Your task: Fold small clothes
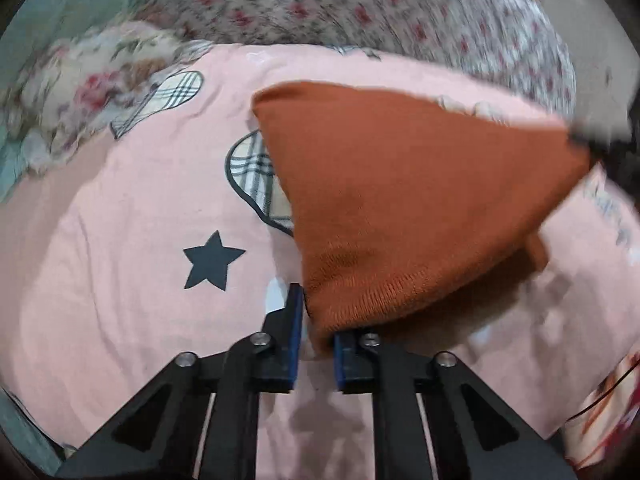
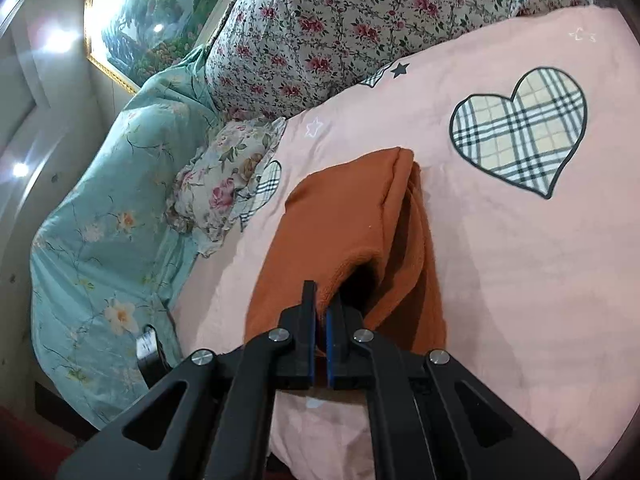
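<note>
An orange knitted garment (image 1: 400, 200) hangs stretched above the pink bedsheet (image 1: 120, 260). My left gripper (image 1: 316, 320) is shut on its near corner, the cloth pinched between the blue pads. The garment's far right corner is held up by a dark blurred shape at the frame edge. In the right wrist view the same orange garment (image 2: 340, 224) lies partly folded over itself, and my right gripper (image 2: 322, 312) is shut on its near edge, lifting a layer so a dark opening shows beneath.
A floral red-and-white quilt (image 2: 340, 32) is piled at the back. A teal floral duvet (image 2: 100, 220) and a small floral pillow (image 2: 224, 184) lie at the left. The pink sheet (image 2: 520, 280) has a plaid heart (image 2: 520, 128) and a dark star (image 1: 212, 260).
</note>
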The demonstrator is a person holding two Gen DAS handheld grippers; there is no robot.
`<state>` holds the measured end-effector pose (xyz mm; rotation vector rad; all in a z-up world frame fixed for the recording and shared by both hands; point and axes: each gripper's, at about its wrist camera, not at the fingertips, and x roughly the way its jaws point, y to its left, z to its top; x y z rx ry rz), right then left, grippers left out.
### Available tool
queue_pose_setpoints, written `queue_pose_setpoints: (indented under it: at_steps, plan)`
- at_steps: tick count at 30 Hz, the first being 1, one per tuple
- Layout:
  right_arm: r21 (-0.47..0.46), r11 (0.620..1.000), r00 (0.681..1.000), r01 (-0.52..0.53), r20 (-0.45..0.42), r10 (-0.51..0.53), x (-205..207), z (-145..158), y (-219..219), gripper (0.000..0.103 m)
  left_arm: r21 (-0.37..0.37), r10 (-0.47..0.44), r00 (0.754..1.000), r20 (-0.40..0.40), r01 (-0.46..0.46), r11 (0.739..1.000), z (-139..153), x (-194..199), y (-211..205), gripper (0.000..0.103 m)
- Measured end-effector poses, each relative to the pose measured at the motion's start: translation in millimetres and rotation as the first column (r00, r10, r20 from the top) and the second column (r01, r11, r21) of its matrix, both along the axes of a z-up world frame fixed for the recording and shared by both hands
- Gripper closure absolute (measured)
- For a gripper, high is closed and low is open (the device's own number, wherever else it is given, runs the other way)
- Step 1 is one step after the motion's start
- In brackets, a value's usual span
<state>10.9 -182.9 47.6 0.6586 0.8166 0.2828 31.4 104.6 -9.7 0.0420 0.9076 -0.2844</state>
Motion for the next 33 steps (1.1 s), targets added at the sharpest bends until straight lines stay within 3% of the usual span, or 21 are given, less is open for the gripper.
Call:
queue_pose_setpoints:
  at_steps: [4,7,9,13,17,21,25,28,32,33]
  plan:
    - [-0.267,0.964,0.997,-0.011,-0.073,-0.009,-8,-23,18,0.098,0.020,0.018,0.999,-0.033,-0.017,1.000,-3,-4,-4,0.099]
    - [-0.325,0.945,0.985,-0.031,-0.170,-0.026,-11,-65,22,0.098,0.054,0.009,0.997,-0.079,-0.005,0.999,-23,-4,-11,0.099]
    - [-0.303,0.953,0.979,-0.023,-0.200,-0.040,-15,-83,20,0.099,0.059,0.003,0.997,-0.076,0.001,0.998,-25,-6,-12,0.099]
    - [-0.284,0.959,0.977,-0.022,-0.209,-0.040,-16,-81,14,0.098,0.040,-0.035,0.994,-0.108,0.039,0.998,-24,-4,-8,0.098]
    - [-0.256,0.966,0.972,-0.034,-0.232,-0.027,-20,-73,5,0.079,-0.014,-0.111,0.984,-0.136,0.110,0.994,-12,-14,4,0.092]
    - [-0.184,0.983,0.982,0.018,-0.182,-0.052,-19,-53,-13,0.076,-0.109,-0.197,0.978,-0.072,0.188,0.976,20,-27,16,0.087]
    - [-0.133,0.990,0.991,0.042,-0.121,-0.058,20,-38,-25,0.063,-0.175,-0.225,0.974,-0.012,0.220,0.960,35,-6,5,0.080]
    - [-0.092,0.995,0.994,0.040,-0.102,-0.049,68,-42,-23,0.063,-0.210,-0.247,0.969,-0.011,0.240,0.948,30,11,-7,0.080]
    - [-0.036,0.999,0.986,0.037,-0.163,-0.042,121,-66,-21,0.061,-0.223,-0.278,0.959,-0.052,0.260,0.940,13,23,-18,0.081]
    - [-0.028,0.999,0.983,0.023,-0.181,-0.028,132,-73,-20,0.069,-0.221,-0.277,0.958,-0.070,0.256,0.941,8,25,-19,0.082]
